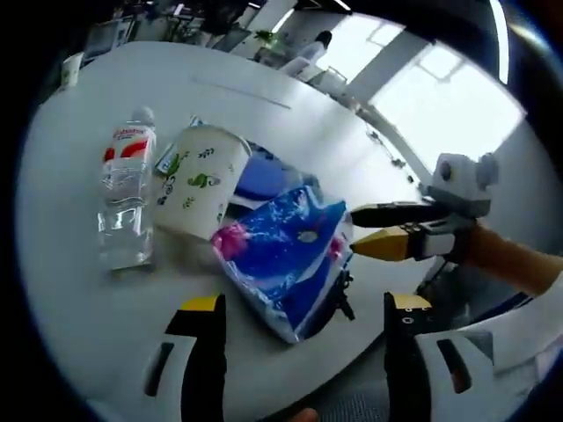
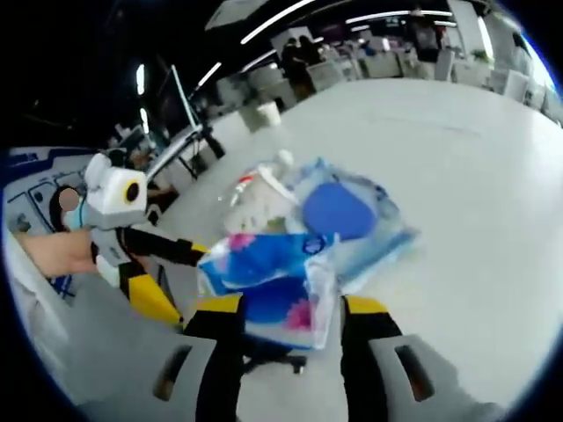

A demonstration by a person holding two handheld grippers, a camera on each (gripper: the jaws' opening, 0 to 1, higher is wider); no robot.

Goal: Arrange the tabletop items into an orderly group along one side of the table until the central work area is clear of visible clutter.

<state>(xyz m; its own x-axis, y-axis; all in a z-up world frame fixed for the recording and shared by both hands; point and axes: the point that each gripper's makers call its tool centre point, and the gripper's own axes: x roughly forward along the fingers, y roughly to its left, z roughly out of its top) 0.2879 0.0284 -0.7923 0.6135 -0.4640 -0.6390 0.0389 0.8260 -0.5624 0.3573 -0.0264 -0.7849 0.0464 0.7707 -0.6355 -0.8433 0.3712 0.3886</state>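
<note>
The left gripper hovers with its jaws spread wide, nothing between them, just short of a crinkled blue plastic packet with pink patches lying at the near edge of the white surface. The right gripper has its jaws parted on either side of that same blue packet's end; I cannot tell whether they grip it. Behind the packet stand a white paper cup with green leaf prints and a clear plastic water bottle with a red label, side by side. A transparent bag holding something blue lies beside them.
</note>
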